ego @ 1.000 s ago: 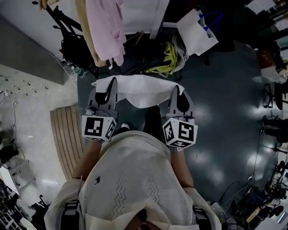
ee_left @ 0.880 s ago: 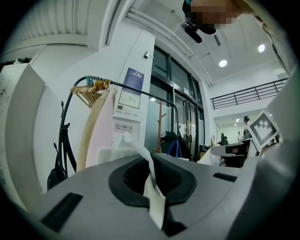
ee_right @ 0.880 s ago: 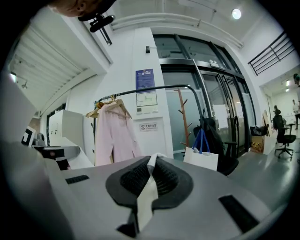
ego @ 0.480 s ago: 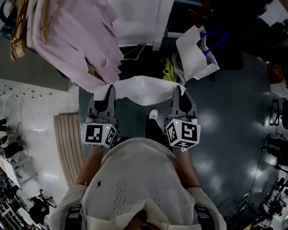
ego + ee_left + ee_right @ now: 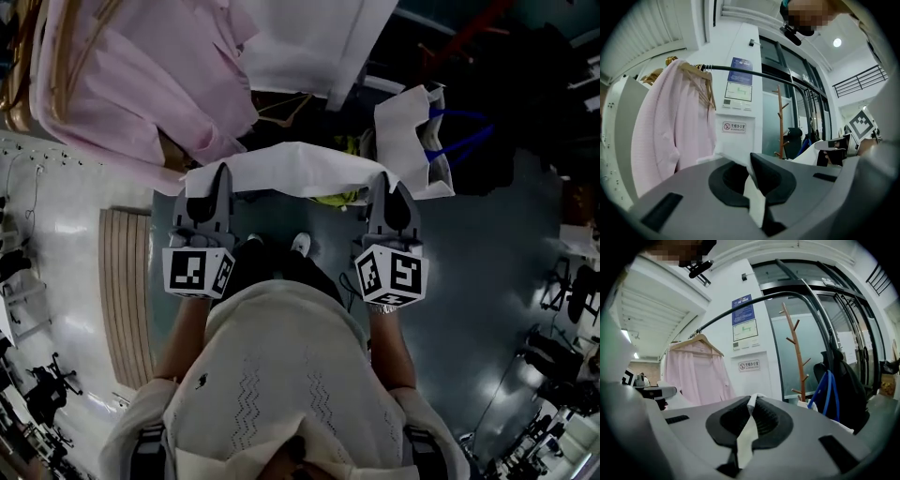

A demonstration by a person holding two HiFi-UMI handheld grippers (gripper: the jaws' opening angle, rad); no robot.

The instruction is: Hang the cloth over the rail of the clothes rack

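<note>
A white cloth (image 5: pixel 295 172) is stretched level between my two grippers in the head view. My left gripper (image 5: pixel 217 176) is shut on its left corner, and a white fold (image 5: pixel 754 204) shows pinched between the jaws. My right gripper (image 5: pixel 387 182) is shut on the right corner, with a strip of cloth (image 5: pixel 745 437) between its jaws. The dark rail of the clothes rack (image 5: pixel 754 73) arches overhead ahead of both grippers and shows as a black curve (image 5: pixel 754 301) in the right gripper view.
A pink shirt (image 5: pixel 141 84) hangs on a wooden hanger (image 5: pixel 701 77) at the left end of the rail. A white bag with blue handles (image 5: pixel 412 141) stands at the right. A wooden coat stand (image 5: pixel 796 352) and dark bags (image 5: pixel 846 385) stand beyond. My feet (image 5: pixel 300 244) show below.
Both grippers have risen with the cloth and carried it forward toward the rack. The pink shirt now fills more of the head view's upper left.
</note>
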